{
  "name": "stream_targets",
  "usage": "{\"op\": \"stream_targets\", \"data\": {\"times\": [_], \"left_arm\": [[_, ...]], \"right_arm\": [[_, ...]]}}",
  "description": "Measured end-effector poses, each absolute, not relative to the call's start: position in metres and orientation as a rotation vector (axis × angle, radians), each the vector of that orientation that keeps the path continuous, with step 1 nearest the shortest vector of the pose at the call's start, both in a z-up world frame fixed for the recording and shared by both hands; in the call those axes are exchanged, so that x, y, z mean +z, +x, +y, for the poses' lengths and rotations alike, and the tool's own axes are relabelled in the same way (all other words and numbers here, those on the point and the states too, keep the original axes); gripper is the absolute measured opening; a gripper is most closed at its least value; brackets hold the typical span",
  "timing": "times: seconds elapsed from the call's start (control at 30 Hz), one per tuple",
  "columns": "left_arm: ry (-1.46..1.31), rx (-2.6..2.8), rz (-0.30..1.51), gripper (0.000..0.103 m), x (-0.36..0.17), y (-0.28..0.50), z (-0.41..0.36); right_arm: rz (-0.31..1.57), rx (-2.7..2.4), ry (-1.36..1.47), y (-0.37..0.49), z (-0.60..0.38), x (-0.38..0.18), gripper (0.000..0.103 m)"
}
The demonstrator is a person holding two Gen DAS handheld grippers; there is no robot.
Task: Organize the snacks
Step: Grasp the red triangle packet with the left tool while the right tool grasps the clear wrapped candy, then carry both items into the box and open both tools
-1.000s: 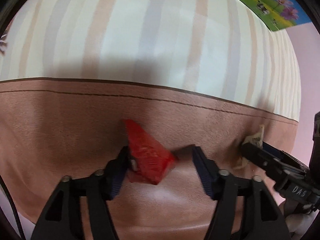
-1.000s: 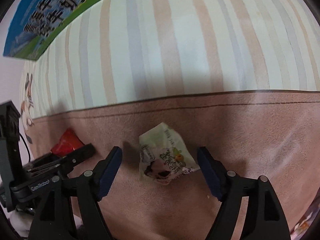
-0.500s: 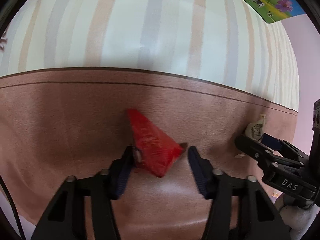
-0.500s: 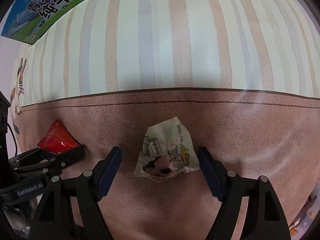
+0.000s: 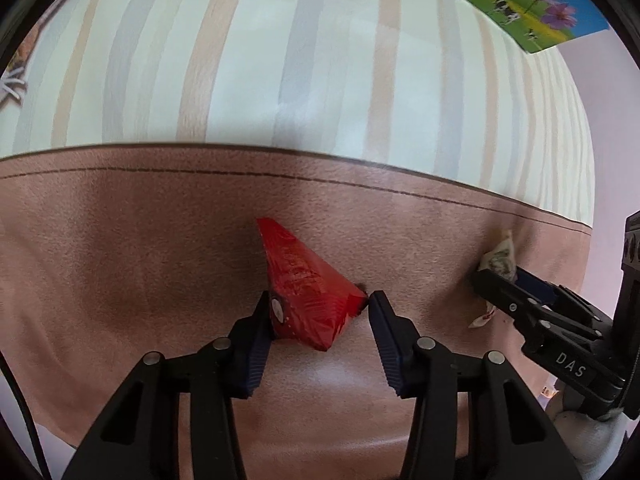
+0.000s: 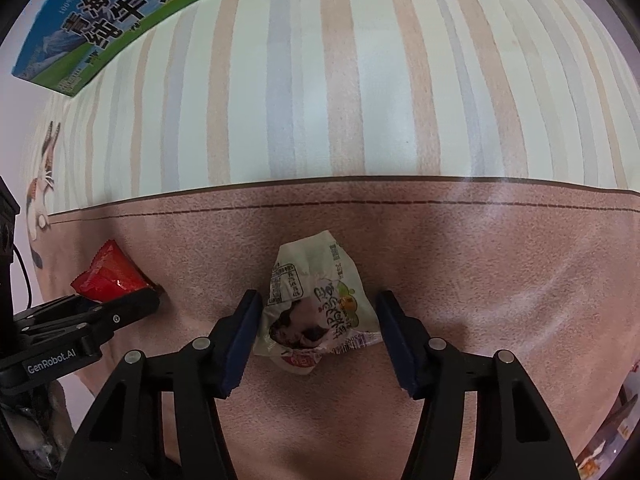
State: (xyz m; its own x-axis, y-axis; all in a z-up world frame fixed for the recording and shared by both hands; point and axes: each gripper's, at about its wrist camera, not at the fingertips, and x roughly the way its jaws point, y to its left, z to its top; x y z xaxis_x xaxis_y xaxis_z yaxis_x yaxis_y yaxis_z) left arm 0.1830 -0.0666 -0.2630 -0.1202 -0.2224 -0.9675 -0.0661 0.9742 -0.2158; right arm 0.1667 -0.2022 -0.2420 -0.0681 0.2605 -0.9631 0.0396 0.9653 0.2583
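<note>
My left hand-held gripper (image 5: 318,310) straddles the red snack packet (image 5: 306,292) on the desk (image 5: 120,280), one pad touching it, the other just clear. My right hand-held gripper (image 6: 318,322) stands apart around the white snack packet (image 6: 316,312), both pads at its edges. Farther off, the brown mat meets striped cloth, with a milk carton (image 6: 108,20) at the far edge

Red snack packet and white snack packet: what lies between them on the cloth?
In the right wrist view, only bare brown cloth lies between the red snack packet and the white snack packet.
</note>
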Motion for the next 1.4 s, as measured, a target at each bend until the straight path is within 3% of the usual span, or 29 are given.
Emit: {"op": "stream_targets", "data": {"times": [0.6,0.7,0.97,1.1,1.4], "left_arm": [[-0.202,-0.228,1.534,0.044,-0.185,0.209,-0.081],[-0.170,-0.224,1.544,0.044,-0.192,0.216,-0.086],[-0.261,-0.181,1.701,0.044,-0.264,0.221,-0.069],[-0.275,-0.173,1.705,0.044,-0.266,0.223,-0.065],[-0.255,-0.163,1.686,0.044,-0.252,0.224,-0.064]], "right_arm": [[1.495,0.268,0.300,0.184,-0.229,-0.171,0.059],[1.490,0.267,0.254,0.189,-0.228,-0.166,0.059],[1.614,0.239,0.222,0.189,-0.224,-0.223,0.060],[1.661,0.220,0.241,0.188,-0.230,-0.235,0.064],[1.634,0.233,0.202,0.189,-0.232,-0.230,0.059]]}}
